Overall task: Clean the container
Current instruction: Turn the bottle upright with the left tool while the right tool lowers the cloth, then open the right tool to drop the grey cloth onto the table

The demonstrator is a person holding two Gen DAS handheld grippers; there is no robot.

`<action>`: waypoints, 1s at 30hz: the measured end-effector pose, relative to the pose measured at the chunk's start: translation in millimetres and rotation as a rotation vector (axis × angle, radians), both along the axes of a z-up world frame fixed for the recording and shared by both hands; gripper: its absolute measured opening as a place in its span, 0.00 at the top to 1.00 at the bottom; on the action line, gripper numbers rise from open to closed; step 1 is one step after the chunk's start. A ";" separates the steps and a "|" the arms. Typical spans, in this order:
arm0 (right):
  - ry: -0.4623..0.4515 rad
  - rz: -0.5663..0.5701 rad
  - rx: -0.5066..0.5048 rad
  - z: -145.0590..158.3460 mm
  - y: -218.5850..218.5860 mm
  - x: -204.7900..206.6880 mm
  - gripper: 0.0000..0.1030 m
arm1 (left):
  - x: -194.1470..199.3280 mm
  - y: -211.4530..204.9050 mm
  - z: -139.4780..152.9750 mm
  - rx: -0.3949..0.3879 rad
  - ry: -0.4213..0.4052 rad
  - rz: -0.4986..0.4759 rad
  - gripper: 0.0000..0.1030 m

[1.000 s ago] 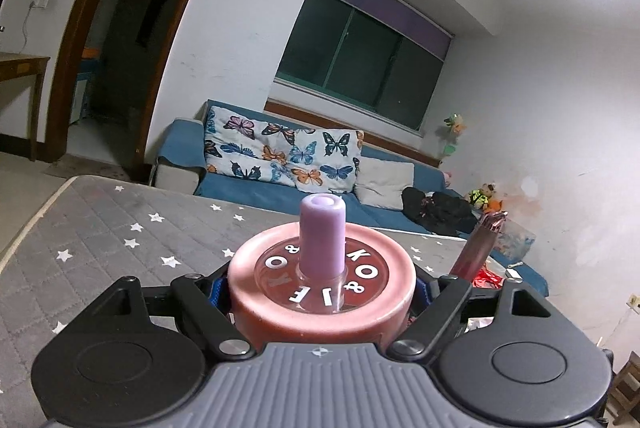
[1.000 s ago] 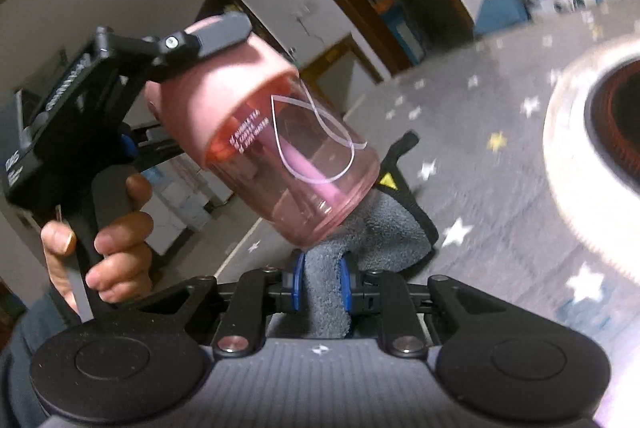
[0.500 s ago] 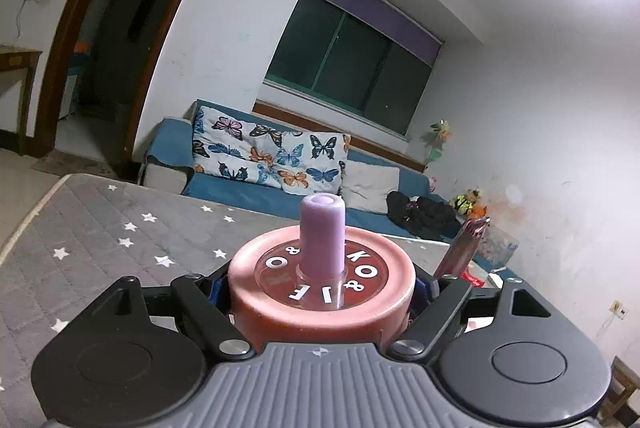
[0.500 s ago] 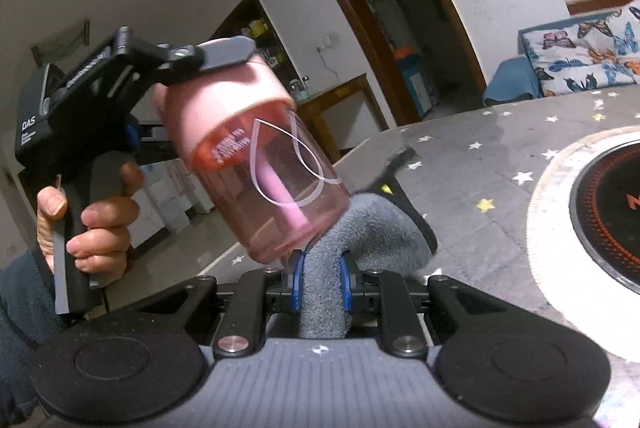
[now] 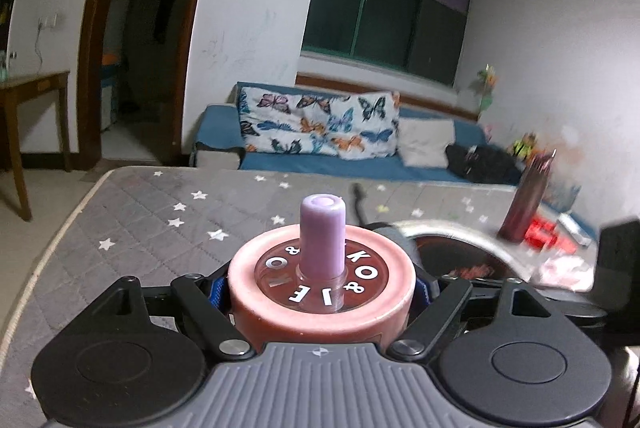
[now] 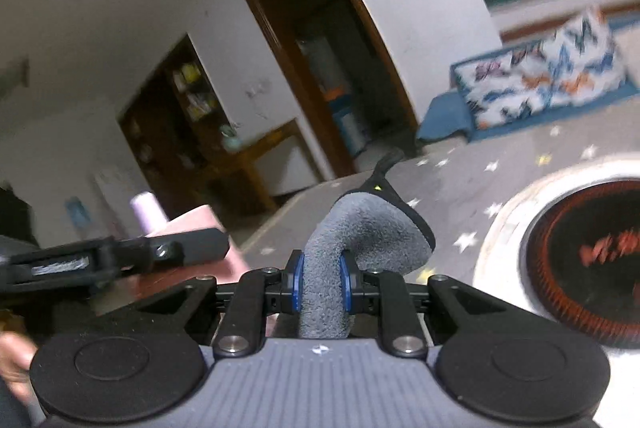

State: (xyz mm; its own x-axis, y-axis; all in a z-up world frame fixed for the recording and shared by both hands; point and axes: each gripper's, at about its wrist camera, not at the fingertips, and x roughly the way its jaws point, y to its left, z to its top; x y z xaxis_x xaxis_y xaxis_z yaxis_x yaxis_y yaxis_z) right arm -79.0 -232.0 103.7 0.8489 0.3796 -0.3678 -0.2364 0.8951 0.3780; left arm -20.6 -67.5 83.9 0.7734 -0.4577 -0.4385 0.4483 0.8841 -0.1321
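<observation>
Left gripper [image 5: 320, 292] fingers clamped on pink container [image 5: 320, 288] below its lid. Right gripper [image 6: 322, 278] fingers pinch soft grey cloth [image 6: 360, 240]. Container: rigid, light, likely slippery plastic.

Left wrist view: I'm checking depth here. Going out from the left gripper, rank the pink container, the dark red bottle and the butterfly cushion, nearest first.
1. pink container, held between the jaws, centre bottom.
2. dark red bottle, standing at the right on the grey starred cover.
3. butterfly cushion, on the blue sofa beyond the cover.
</observation>
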 end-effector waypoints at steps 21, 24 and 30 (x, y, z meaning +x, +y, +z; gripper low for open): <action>0.233 -0.096 -0.069 -44.9 -6.6 28.7 0.39 | -12.9 -13.5 -4.8 0.030 -0.027 0.017 0.14; 0.225 -0.094 -0.096 -41.5 -4.1 25.9 0.34 | -15.1 -12.6 -3.8 0.036 -0.038 0.023 0.13; 0.219 -0.098 -0.128 -35.4 -3.4 20.9 0.29 | -19.8 -8.8 -2.2 0.024 -0.049 0.030 0.08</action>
